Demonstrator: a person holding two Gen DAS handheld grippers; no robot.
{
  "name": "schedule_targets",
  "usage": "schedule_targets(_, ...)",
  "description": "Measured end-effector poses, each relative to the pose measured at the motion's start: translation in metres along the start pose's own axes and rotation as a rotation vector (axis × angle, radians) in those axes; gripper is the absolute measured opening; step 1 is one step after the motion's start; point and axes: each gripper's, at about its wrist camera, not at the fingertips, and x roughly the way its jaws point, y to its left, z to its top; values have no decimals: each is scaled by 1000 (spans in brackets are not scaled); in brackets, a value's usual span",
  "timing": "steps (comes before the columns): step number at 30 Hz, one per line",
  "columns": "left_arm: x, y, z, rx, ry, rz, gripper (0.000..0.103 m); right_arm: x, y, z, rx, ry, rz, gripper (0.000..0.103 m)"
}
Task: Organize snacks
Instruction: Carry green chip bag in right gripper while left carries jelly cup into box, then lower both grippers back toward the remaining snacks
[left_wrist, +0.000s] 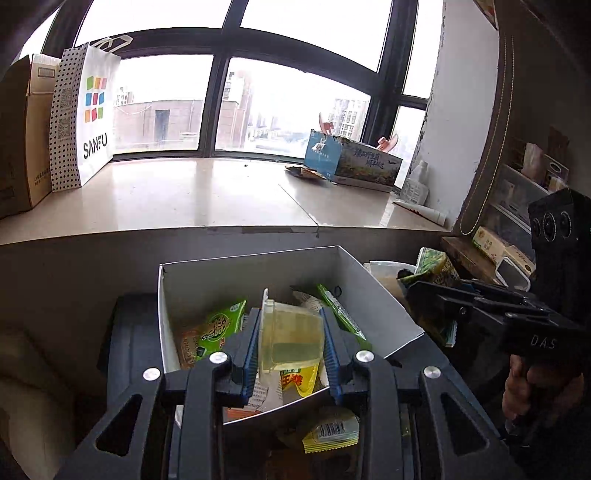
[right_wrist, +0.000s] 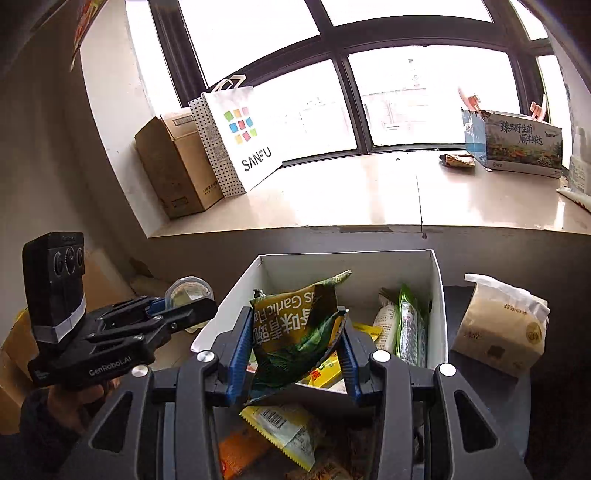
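I have both grippers loaded. My left gripper (left_wrist: 290, 341) pinches a clear jelly cup (left_wrist: 290, 332) between its fingers, cup upright. My right gripper (right_wrist: 291, 350) pinches a crumpled green garlic snack bag (right_wrist: 295, 328), long axis approx. vertical. Both hang just above the white box (right_wrist: 437, 295), which lies straight ahead and below the fingers and already holds several packets. Judging from this, both are about equally near, so next move is only lower and release inside the walls.
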Motion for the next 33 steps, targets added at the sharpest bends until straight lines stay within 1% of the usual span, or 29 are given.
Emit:
schedule_targets(5, 43, 7, 13, 47, 72, 78, 33, 47, -17, 24, 33, 64, -70, 46)
schedule_targets(7, 56, 10, 15, 46, 88, 95, 34, 59, -29, 29, 57, 81, -105, 48)
schedule_targets(8, 61, 13, 16, 36, 101, 108, 35, 65, -34, 29, 69, 91, -107, 48)
schedule_targets(9, 67, 15, 17, 18, 120, 120, 38, 70, -40, 29, 80, 109, -99, 59)
schedule_targets(10, 70, 18, 18, 3, 132, 128, 52, 76, -45, 28, 92, 129, -92, 86)
schedule_targets(11, 70, 21, 17, -10, 128, 135, 75, 79, -48, 27, 99, 137, -99, 98)
schedule_targets(12, 68, 23, 15, -22, 111, 142, 88, 79, -50, 25, 98, 128, -116, 103)
schedule_targets(13, 65, 23, 15, -28, 97, 144, 103, 78, -52, 24, 98, 121, -131, 103)
schedule_targets(14, 63, 24, 14, -29, 90, 145, 103, 76, -54, 22, 107, 120, -139, 103)
schedule_targets(17, 65, 26, 10, -28, 120, 131, 103, 72, -62, 18, 146, 119, -115, 103)
schedule_targets(21, 61, 23, 4, -34, 144, 131, 103, 64, -60, 16, 146, 105, -101, 103)
schedule_targets(24, 51, 15, 1, -21, 126, 129, 103, 54, -52, 17, 128, 86, -89, 103)
schedule_targets(26, 37, 7, 0, -8, 105, 102, 103, 42, -47, 18, 112, 64, -77, 103)
schedule_targets(30, 4, -13, -9, 49, 41, 81, 103, 5, -32, 10, 65, 1, -43, 103)
schedule_targets(33, -26, -29, -22, 92, -43, 85, 103, -29, -16, -7, -21, -57, -73, 103)
